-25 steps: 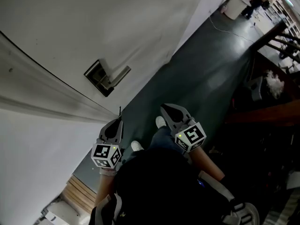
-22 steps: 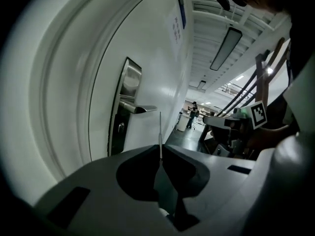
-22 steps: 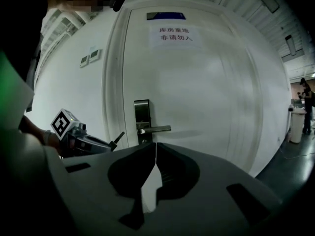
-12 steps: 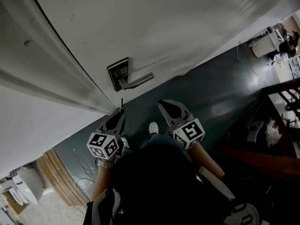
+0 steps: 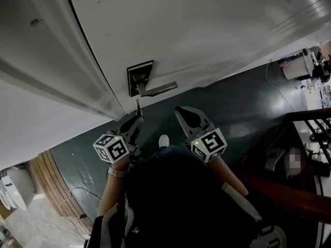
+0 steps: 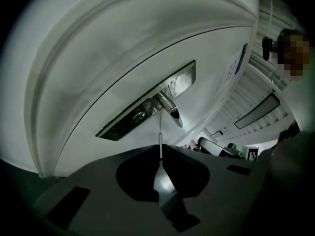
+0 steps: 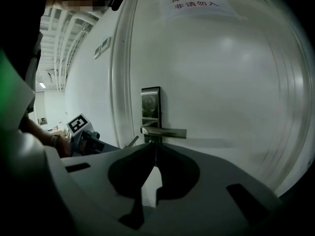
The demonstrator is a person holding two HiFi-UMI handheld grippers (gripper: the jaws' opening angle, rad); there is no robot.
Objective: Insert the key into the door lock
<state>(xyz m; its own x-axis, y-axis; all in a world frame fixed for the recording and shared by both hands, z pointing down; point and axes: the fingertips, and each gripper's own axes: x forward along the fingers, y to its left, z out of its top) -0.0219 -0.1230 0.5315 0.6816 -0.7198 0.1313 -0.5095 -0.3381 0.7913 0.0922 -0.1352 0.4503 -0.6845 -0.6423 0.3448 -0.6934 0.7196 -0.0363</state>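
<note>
A white door (image 5: 196, 35) carries a dark metal lock plate (image 5: 140, 77) with a lever handle (image 5: 159, 89). My left gripper (image 5: 136, 117) is shut on a thin key (image 5: 137, 105), whose tip points up just below the plate. In the left gripper view the key (image 6: 159, 137) juts from the shut left gripper (image 6: 160, 150) toward the lock plate (image 6: 147, 103), close to the keyhole (image 6: 139, 116) and the handle (image 6: 172, 110). My right gripper (image 5: 182, 111) is shut on nothing, to the right and below the handle. In the right gripper view the right gripper (image 7: 153, 144) faces the lock plate (image 7: 150, 103).
The door frame (image 5: 77, 71) runs left of the lock. A dark green floor (image 5: 232, 112) lies below, with a cable (image 5: 274, 89) and a white unit (image 5: 297, 66) far right. A dark railing (image 5: 305, 115) stands at the right. A paper sign (image 7: 192, 4) hangs high on the door.
The head view has swung so the lock sits nearer the middle. My left gripper with the key has risen toward the lock plate. The right gripper has barely moved.
</note>
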